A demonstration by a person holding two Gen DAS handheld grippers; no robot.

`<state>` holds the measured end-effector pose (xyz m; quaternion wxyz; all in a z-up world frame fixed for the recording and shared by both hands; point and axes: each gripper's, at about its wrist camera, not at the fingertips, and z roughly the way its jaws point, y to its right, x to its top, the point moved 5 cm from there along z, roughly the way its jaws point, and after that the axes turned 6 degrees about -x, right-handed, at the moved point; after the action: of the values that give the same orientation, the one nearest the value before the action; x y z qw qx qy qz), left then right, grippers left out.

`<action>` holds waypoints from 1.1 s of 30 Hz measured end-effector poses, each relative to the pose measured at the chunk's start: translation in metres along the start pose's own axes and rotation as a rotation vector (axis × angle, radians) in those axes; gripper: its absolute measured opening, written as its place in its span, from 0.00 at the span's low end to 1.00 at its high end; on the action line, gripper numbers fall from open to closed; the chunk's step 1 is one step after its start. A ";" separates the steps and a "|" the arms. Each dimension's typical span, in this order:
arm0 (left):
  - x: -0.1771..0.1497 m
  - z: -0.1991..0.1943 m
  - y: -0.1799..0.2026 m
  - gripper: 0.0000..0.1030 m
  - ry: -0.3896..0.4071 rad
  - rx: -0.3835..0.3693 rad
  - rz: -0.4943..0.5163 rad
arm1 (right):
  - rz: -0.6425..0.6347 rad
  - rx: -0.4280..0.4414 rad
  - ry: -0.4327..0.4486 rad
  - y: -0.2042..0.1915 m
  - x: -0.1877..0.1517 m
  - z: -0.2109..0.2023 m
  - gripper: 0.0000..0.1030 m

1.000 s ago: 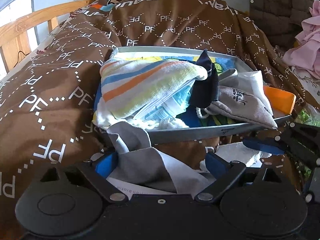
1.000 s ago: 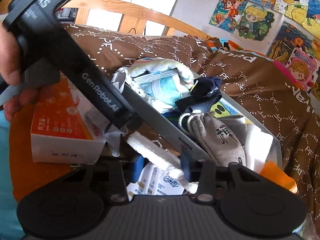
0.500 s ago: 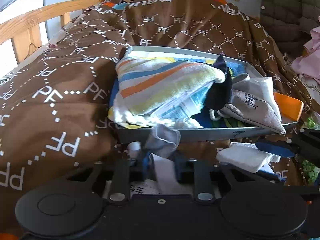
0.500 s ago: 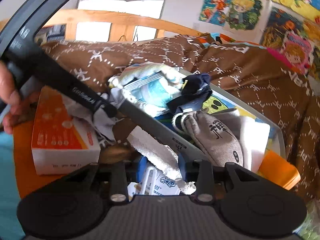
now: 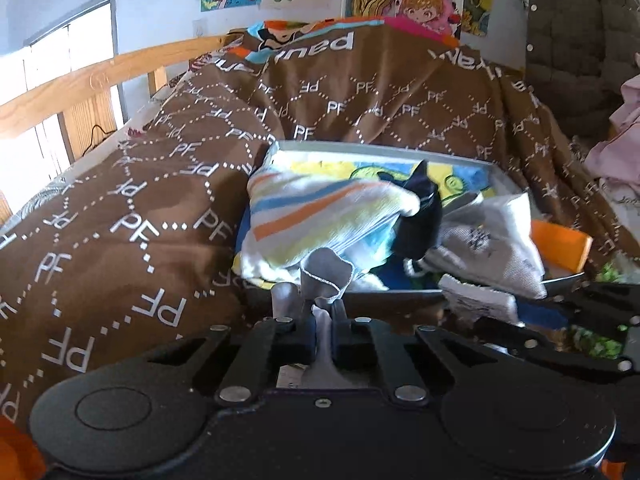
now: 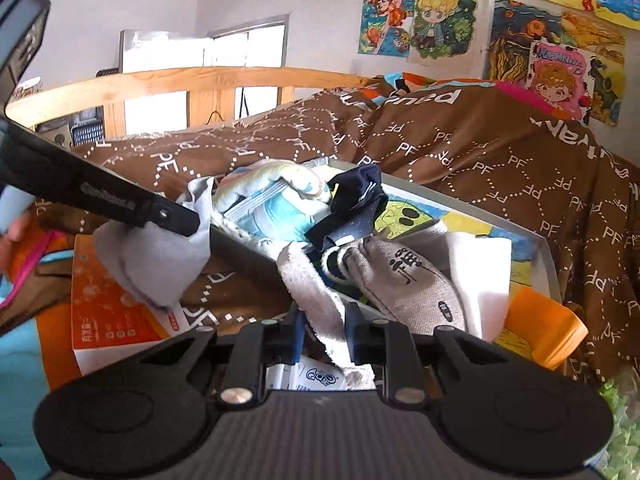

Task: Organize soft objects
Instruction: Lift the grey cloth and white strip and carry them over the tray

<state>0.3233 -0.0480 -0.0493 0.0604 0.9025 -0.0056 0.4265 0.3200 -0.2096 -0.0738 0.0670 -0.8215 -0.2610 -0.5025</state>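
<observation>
Grey cloth [image 5: 325,276], crumpled, pinched in closed left tongs [image 5: 323,336], just before tray [image 5: 360,148] near rim. White fluffy towel [image 6: 316,288] clamped in closed right tongs [image 6: 323,336], draped over tray's near rim beside grey printed pouch [image 6: 404,280]. Both tongs point toward tray on bed.

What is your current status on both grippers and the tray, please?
Left gripper shut on grey cloth. Right gripper shut on white towel. Both at near rim of tray, already piled full.
</observation>
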 end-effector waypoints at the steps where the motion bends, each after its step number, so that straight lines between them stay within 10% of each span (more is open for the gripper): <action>1: 0.002 -0.004 0.003 0.06 0.001 -0.001 0.002 | 0.009 -0.001 0.013 0.001 0.002 -0.005 0.19; 20: 0.058 -0.066 0.075 0.06 0.108 -0.047 0.123 | 0.207 -0.085 0.264 0.061 0.045 -0.070 0.12; 33: 0.108 0.002 0.121 0.06 0.235 -0.139 0.068 | 0.448 -0.222 0.277 0.140 0.023 -0.029 0.12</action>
<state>0.3860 -0.1643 0.0447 0.1085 0.8392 -0.0587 0.5297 0.3748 -0.3320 -0.0188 0.1209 -0.7846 -0.0046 -0.6081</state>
